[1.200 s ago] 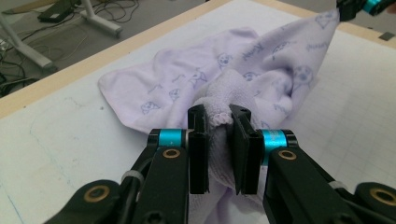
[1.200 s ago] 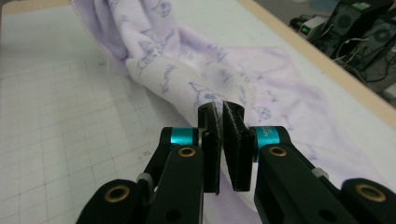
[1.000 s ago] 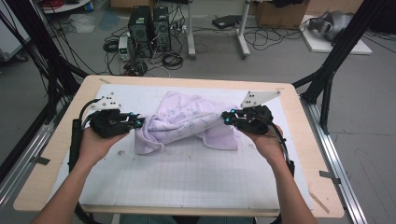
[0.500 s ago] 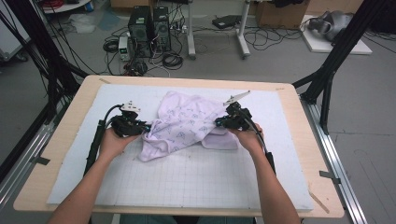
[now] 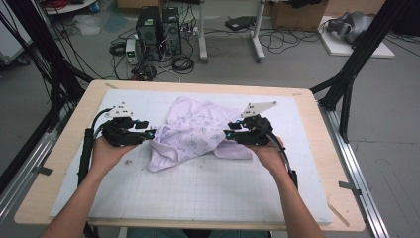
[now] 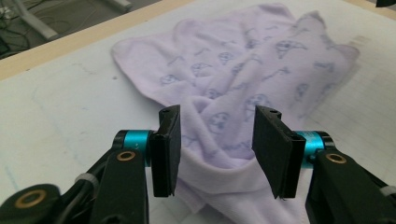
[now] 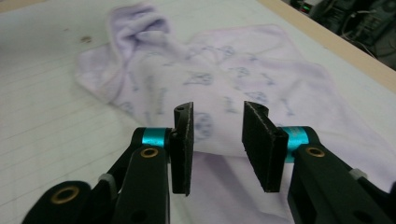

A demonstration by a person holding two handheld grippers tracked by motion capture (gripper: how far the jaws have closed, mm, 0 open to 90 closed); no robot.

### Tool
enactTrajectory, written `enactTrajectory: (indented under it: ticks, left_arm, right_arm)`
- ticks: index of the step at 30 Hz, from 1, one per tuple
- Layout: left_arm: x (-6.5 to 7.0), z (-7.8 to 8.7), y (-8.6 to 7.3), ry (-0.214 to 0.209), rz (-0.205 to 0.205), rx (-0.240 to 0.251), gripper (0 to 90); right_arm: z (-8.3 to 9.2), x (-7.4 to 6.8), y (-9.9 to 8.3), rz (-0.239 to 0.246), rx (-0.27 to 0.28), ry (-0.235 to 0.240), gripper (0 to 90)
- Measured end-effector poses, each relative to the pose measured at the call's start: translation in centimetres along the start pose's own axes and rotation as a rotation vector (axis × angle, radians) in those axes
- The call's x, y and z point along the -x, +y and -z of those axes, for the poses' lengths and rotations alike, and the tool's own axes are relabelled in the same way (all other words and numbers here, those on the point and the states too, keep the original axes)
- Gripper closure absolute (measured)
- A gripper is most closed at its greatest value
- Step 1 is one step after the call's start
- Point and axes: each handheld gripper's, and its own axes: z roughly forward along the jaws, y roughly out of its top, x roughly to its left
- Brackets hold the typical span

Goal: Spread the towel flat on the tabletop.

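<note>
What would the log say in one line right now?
left tongs: just opened, off cloth | right tongs: just opened, off cloth | lilac cloth: rumpled, flat on white mat between both tongs

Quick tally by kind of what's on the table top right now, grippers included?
Lilac printed cloth: 1
Handheld grippers: 2, the left gripper and the right gripper, both open at the cloth's edges
White grid mat: 1
Total: 4

Crumpled lilac printed cloth (image 5: 198, 130), mid-mat
</note>
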Motion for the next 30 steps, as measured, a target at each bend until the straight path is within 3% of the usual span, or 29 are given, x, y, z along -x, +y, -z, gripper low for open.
enactTrajectory:
  ticks: [4,9,12,15,19,23,30]
  left_arm:
    - [0.9,-1.7,-0.4,-0.033,-0.026,-0.051,46.2]
    - [1.0,-4.1,-1.9,-0.056,-0.022,-0.134,46.2]
    - [0.7,-5.2,-2.6,-0.064,-0.022,-0.188,56.0]
    - [0.5,-5.8,-3.1,-0.067,-0.026,-0.221,69.7]
    - [0.4,-5.6,-3.2,-0.076,-0.025,-0.211,83.5]
    - [0.6,-4.8,-3.0,-0.08,-0.035,-0.181,87.0]
    - [1.6,-3.0,-2.2,-0.09,-0.058,-0.115,87.3]
  right_arm:
    - [-1.3,-1.7,-0.7,0.037,-0.022,0.025,58.0]
    - [-3.7,-2.4,-1.8,0.045,-0.068,0.041,52.2]
    - [-5.2,-2.5,-2.1,0.044,-0.093,0.033,51.9]
    - [-6.8,-2.4,-2.2,0.045,-0.113,0.011,59.8]
    - [-8.2,-2.1,-2.4,0.033,-0.116,0.023,78.9]
    - [-7.6,-2.0,-2.2,0.023,-0.092,0.04,81.3]
    - [-4.7,-2.2,-1.7,0.031,-0.056,0.064,81.5]
